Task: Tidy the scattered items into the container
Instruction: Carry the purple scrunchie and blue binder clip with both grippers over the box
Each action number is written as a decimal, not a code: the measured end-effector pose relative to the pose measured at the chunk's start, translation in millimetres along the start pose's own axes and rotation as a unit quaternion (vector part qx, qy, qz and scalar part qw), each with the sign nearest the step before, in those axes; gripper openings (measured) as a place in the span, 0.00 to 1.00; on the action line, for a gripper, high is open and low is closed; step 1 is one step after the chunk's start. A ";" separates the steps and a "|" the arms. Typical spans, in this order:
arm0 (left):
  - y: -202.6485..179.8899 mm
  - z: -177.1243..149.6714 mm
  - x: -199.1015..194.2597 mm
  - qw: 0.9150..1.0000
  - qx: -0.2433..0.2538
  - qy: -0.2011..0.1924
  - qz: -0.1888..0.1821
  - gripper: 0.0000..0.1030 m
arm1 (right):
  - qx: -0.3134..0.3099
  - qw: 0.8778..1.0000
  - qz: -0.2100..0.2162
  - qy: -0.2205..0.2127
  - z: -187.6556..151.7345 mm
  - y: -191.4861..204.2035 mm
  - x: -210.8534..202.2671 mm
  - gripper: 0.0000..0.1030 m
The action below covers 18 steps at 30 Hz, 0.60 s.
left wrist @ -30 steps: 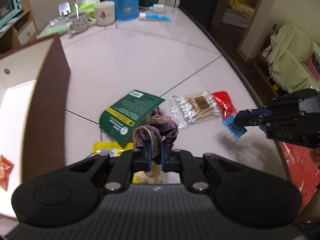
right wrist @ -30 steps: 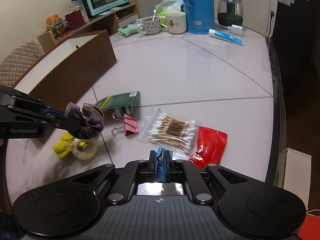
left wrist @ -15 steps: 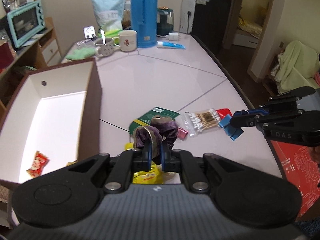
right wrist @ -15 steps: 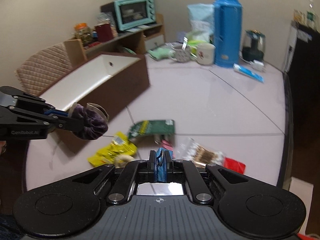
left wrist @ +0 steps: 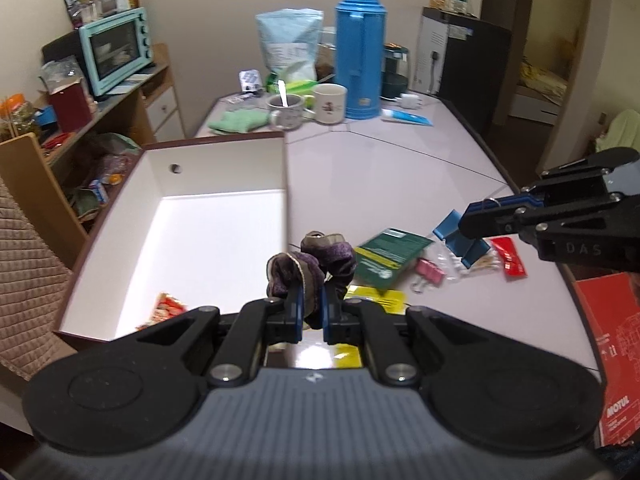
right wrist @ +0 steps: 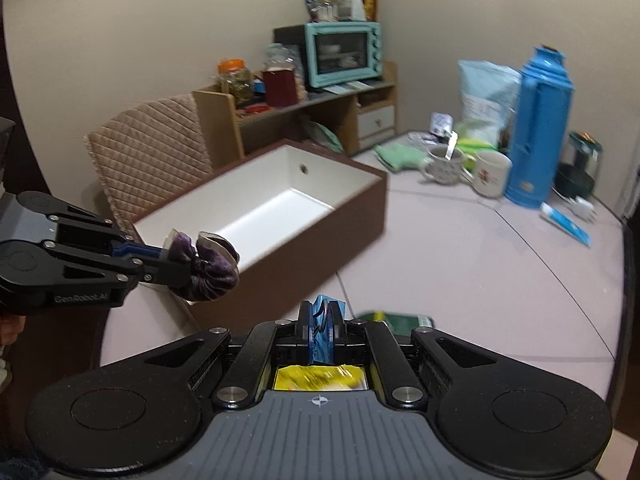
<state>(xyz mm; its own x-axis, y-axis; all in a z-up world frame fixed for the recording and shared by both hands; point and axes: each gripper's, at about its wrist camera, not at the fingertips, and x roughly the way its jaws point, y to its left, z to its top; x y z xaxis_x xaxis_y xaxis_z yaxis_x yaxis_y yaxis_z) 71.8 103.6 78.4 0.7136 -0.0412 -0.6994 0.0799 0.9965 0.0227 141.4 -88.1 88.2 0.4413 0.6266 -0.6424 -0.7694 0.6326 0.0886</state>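
My left gripper (left wrist: 311, 305) is shut on a purple velvet scrunchie (left wrist: 310, 267), held in the air just beside the near right wall of the brown box (left wrist: 286, 184) with a white inside. A red snack packet (left wrist: 166, 309) lies in the box. My right gripper (right wrist: 322, 322) is shut on a blue binder clip (right wrist: 325, 330), raised above the table; in the left wrist view the same blue binder clip (left wrist: 460, 234) hangs from the right gripper (left wrist: 474, 222). On the table lie a green packet (left wrist: 390, 256), a pink binder clip (left wrist: 430, 274), a bag of cotton swabs (left wrist: 486, 262), a red sachet (left wrist: 510, 256) and a yellow packet (left wrist: 374, 298).
At the table's far end stand a blue thermos (left wrist: 360, 52), two mugs (left wrist: 328, 102), a toothpaste tube (left wrist: 406, 117) and a green cloth (left wrist: 238, 122). A quilted chair (right wrist: 150, 160) and a shelf with a teal oven (right wrist: 342, 52) stand behind the box. The table's right edge (left wrist: 500, 168) drops to the floor.
Both grippers have risen and swung left toward the box, each still holding its item. The box's inside now fills more of both views.
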 end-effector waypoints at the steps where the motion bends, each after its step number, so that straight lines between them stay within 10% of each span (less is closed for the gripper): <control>1: 7.5 1.1 0.0 1.000 0.000 -0.001 0.002 0.06 | -0.002 1.000 0.002 -0.002 5.0 4.8 4.3 0.04; 18: 136.9 21.8 45.2 0.998 0.055 0.032 0.007 0.06 | -0.012 0.998 0.057 0.010 90.6 68.1 120.0 0.04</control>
<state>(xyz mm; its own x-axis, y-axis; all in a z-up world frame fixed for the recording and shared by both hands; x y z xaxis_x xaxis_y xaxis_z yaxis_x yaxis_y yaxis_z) 130.2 236.7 65.5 0.6697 -0.0193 -0.7424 0.1491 0.9828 0.1090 183.8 71.4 86.1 0.3404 0.6846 -0.6446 -0.8248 0.5465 0.1449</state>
